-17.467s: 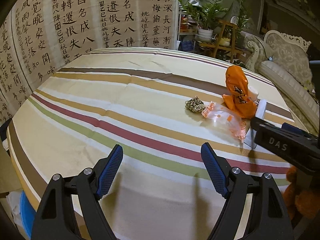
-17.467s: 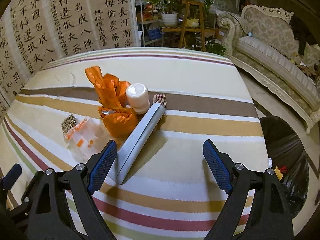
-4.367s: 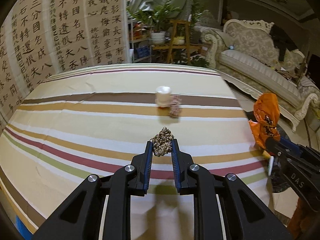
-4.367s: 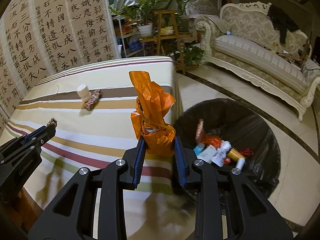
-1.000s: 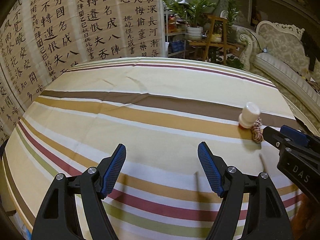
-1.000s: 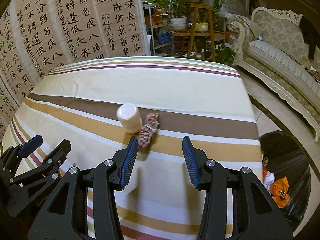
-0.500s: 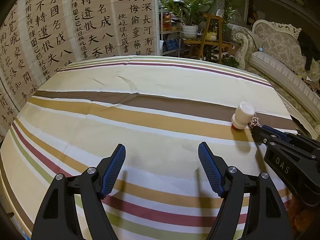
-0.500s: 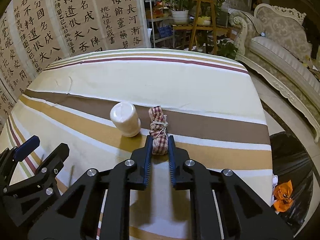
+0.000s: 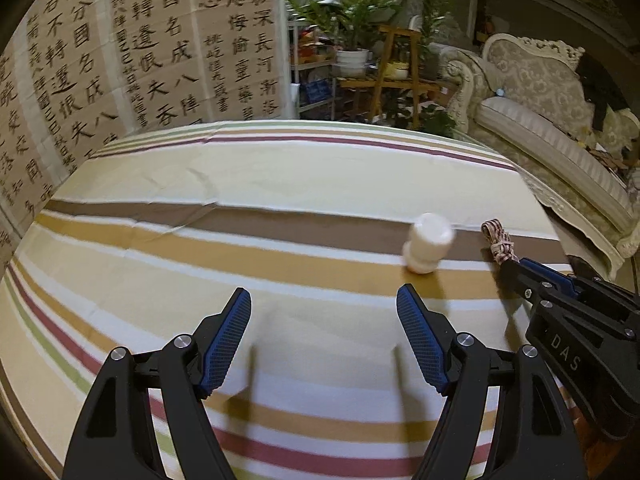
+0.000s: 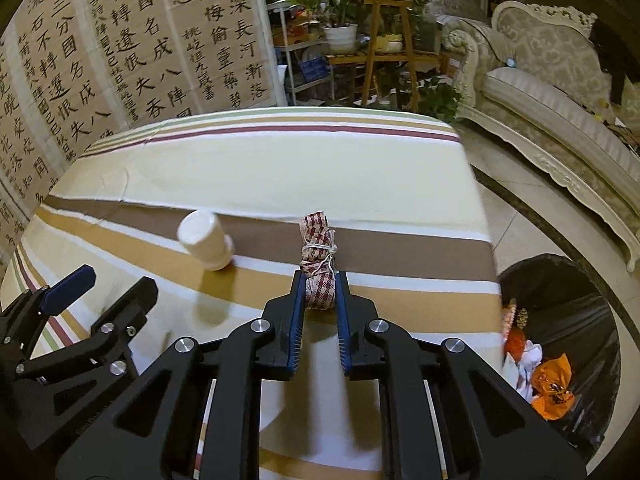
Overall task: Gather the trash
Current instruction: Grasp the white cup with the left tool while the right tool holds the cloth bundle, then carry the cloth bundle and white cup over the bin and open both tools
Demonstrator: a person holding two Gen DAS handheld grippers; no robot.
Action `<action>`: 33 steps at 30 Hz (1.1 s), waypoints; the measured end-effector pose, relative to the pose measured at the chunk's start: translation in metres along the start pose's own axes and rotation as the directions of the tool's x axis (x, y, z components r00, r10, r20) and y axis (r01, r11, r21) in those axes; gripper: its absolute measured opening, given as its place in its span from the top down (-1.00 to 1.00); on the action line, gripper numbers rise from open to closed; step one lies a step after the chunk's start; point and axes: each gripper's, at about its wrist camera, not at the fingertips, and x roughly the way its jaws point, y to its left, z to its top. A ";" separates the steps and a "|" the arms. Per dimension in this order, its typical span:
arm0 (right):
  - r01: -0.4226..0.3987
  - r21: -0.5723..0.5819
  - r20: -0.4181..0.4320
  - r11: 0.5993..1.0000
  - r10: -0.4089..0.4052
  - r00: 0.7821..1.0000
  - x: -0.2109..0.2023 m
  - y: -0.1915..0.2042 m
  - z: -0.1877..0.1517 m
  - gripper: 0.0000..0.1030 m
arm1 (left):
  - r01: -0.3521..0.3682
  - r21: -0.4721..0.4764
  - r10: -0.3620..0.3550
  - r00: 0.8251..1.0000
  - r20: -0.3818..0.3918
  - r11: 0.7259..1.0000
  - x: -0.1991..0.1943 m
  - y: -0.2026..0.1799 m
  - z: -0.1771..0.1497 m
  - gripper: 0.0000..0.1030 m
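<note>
The lower end of the checked cloth bundle [image 10: 318,266] was hidden between the blue pads of the right gripper [image 10: 319,312], whose fingers were clamped on it. From the left wrist view only the bundle's far tip [image 9: 496,238] showed past the right gripper's [image 9: 520,270] nose, and that view was a little blurred. The bundle was long and narrow, tied round its middle with white string, and its long axis ran straight away from the right gripper toward the far side of the striped tablecloth [image 10: 280,168]. Whether it touched the cloth I could not tell. Just to its left a white bottle [image 10: 206,246] stood tilted on the brown stripe. The left gripper [image 9: 324,340] hung over the table with its fingers wide apart, holding nothing. The black trash bag [image 10: 568,300] on the floor at the right was partly cut off, an orange wrapper [image 10: 554,384] lying inside.
</note>
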 end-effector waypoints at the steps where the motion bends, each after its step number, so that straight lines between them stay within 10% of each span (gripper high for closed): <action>1: 0.003 0.007 0.003 1.000 -0.003 1.000 -0.001 -0.004 0.001 0.72 | 0.007 0.006 -0.007 1.000 0.001 1.000 0.001 -0.005 0.001 -0.42; 18: -0.016 0.057 0.014 0.998 0.015 1.000 -0.001 -0.035 -0.001 0.71 | 0.023 0.025 -0.023 1.000 -0.004 0.999 0.025 -0.039 0.019 -0.42; 26: -0.017 0.067 0.014 0.998 0.016 1.000 0.000 -0.042 -0.002 0.71 | 0.047 0.062 -0.047 0.999 -0.015 0.997 0.028 -0.048 0.019 0.47; 33: -0.013 0.075 0.021 0.997 0.011 1.000 -0.007 -0.046 -0.005 0.71 | 0.049 0.093 -0.049 0.999 0.001 0.994 0.020 -0.054 0.014 0.48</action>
